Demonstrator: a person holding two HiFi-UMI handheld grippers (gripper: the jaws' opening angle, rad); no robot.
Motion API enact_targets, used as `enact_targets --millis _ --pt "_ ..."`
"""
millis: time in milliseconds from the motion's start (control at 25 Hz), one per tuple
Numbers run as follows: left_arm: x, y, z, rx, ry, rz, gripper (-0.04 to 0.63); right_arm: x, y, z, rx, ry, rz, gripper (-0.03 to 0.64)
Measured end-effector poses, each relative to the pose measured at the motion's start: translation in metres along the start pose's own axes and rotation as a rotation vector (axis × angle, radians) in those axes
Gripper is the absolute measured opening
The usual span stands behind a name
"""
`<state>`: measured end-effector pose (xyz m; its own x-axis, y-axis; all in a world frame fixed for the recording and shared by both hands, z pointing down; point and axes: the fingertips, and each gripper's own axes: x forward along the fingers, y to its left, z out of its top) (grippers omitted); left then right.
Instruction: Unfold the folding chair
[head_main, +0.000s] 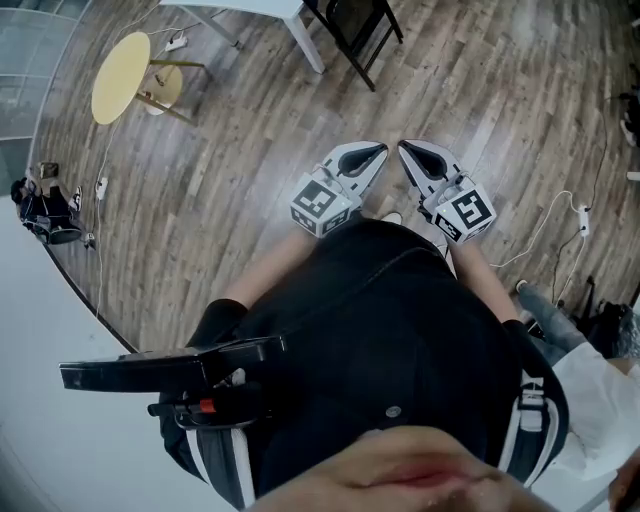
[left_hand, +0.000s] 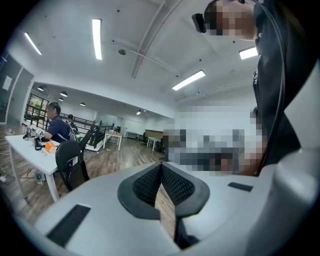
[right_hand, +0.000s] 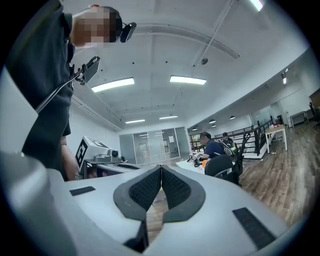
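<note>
A black chair (head_main: 358, 32) stands by a white table leg (head_main: 305, 42) at the top of the head view, well beyond both grippers. It also shows as a dark chair (left_hand: 69, 159) beside the white table (left_hand: 24, 148) in the left gripper view, and small (right_hand: 226, 165) in the right gripper view. My left gripper (head_main: 374, 155) and right gripper (head_main: 408, 150) are held side by side in front of the person's body, above the wooden floor. Both are shut with nothing between the pads (left_hand: 161, 169) (right_hand: 161, 171).
A round yellow side table (head_main: 122, 76) stands at the upper left. Cables and a power strip (head_main: 583, 220) lie on the floor at the right, and a dark bag (head_main: 40, 212) lies at the left edge. A person (left_hand: 56, 126) sits at the white table.
</note>
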<state>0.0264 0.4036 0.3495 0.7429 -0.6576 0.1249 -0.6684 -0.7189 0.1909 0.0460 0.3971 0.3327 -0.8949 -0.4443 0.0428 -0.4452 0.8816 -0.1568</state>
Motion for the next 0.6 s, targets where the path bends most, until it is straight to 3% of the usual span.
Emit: enact_targets --millis 320,600 --pt "-0.007 0.001 -0.007 -0.030 0.018 0.022 0.005 -0.001 -0.001 -0.016 0.001 0.027 -0.038 0.008" --pt "-0.010 0.006 -0.015 0.001 0.050 0.024 0.005 0.003 -0.001 -0.020 0.015 -0.004 -0.029 0.008"
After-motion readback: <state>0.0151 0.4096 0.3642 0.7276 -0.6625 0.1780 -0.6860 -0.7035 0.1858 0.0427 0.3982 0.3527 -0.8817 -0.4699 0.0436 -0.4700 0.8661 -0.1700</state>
